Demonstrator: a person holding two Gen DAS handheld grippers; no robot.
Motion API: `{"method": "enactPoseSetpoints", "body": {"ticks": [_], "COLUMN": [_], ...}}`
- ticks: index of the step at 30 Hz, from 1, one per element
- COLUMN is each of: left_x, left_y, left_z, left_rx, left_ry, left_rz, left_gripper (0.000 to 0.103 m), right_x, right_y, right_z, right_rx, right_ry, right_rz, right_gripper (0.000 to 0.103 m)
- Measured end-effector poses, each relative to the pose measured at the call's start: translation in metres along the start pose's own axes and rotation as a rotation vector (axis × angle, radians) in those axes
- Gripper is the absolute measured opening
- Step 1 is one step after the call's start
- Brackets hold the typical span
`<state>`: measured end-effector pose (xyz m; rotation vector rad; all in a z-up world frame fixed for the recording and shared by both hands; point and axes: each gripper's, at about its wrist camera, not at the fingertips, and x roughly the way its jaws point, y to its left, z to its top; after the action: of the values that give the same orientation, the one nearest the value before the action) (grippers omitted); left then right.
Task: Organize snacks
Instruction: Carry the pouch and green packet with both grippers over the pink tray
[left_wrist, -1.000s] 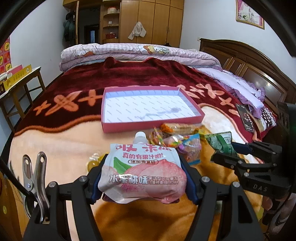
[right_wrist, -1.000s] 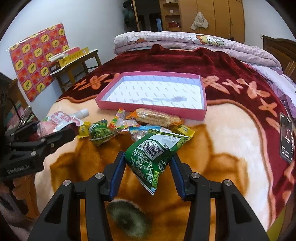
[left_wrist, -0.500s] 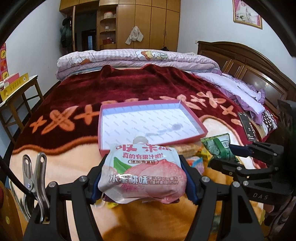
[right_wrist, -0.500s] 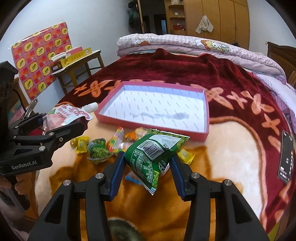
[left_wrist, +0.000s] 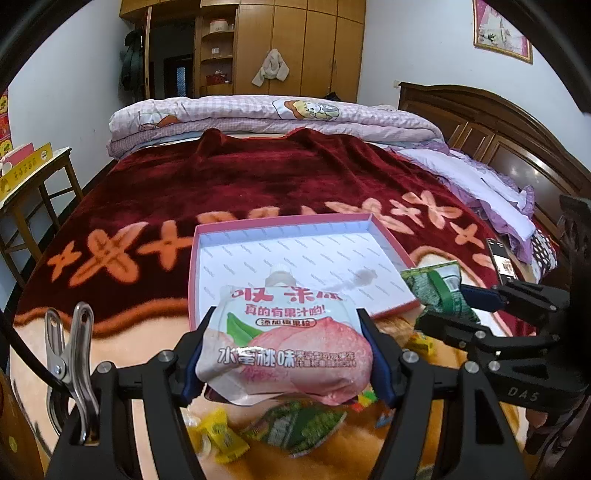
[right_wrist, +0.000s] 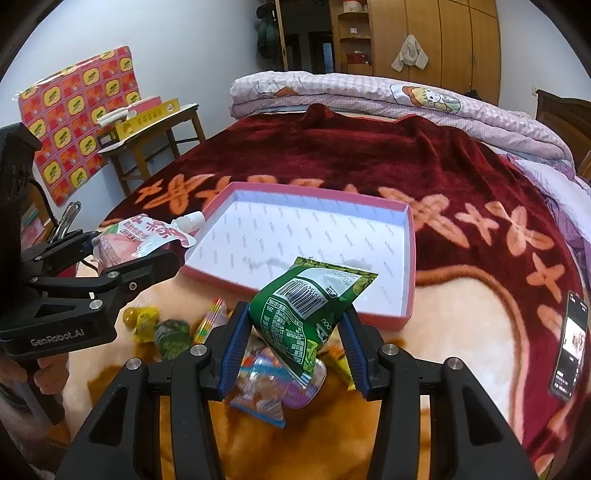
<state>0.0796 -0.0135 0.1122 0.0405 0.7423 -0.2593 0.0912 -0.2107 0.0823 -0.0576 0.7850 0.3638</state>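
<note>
The left tool (left_wrist: 286, 363) grips a peach pouch (left_wrist: 286, 347); the right tool (right_wrist: 291, 345) grips a green packet (right_wrist: 306, 302). Both hang short of the pink tray (right_wrist: 408, 258), so an early release would likely drop them on the bed.

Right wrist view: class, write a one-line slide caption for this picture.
Right tongs grip a green crinkled snack packet before the shallow pink cardboard tray; loose sweets lie below.

Right gripper (right_wrist: 293, 345) clamps green snack bag (right_wrist: 308, 306) near pink tray (right_wrist: 406, 295); left gripper (right_wrist: 122, 254) pinches peach pouch (right_wrist: 142, 236) beside tray, loose snacks (right_wrist: 273, 391) below.
</note>
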Motion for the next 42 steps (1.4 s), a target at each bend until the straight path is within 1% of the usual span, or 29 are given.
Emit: {"method": "enactPoseSetpoints", "body": {"ticks": [5, 14, 25, 34, 42], "left_x": [0.013, 0.045, 0.097, 0.136, 0.154], "left_y": [0.002, 0.003, 0.009, 0.01, 0.009], "left_z": [0.013, 0.031, 0.046, 0.049, 0.048], "left_rx": [0.007, 0.015, -0.004, -0.003, 0.005], "left_ry": [0.0, 0.014, 0.073, 0.119, 0.142], "left_rz": [0.009, 0.018, 0.021, 0.031, 0.046], "left_gripper": [0.073, 0.073, 0.073, 0.073, 0.073], "right_x": [0.011, 0.036, 0.07, 0.099, 0.117], "right_y": [-0.008, -0.02, -0.041, -0.058, -0.063], "right_z": [0.013, 0.025, 0.045, 0.052, 0.054], "right_rx": [0.006, 0.015, 0.022, 0.04, 0.038], "right_ry": [-0.002, 0.014, 0.03, 0.059, 0.086], "right_rz": [-0.001, 0.01, 0.009, 0.017, 0.022], "right_gripper": [0.049, 0.049, 0.049, 0.049, 0.049]}}
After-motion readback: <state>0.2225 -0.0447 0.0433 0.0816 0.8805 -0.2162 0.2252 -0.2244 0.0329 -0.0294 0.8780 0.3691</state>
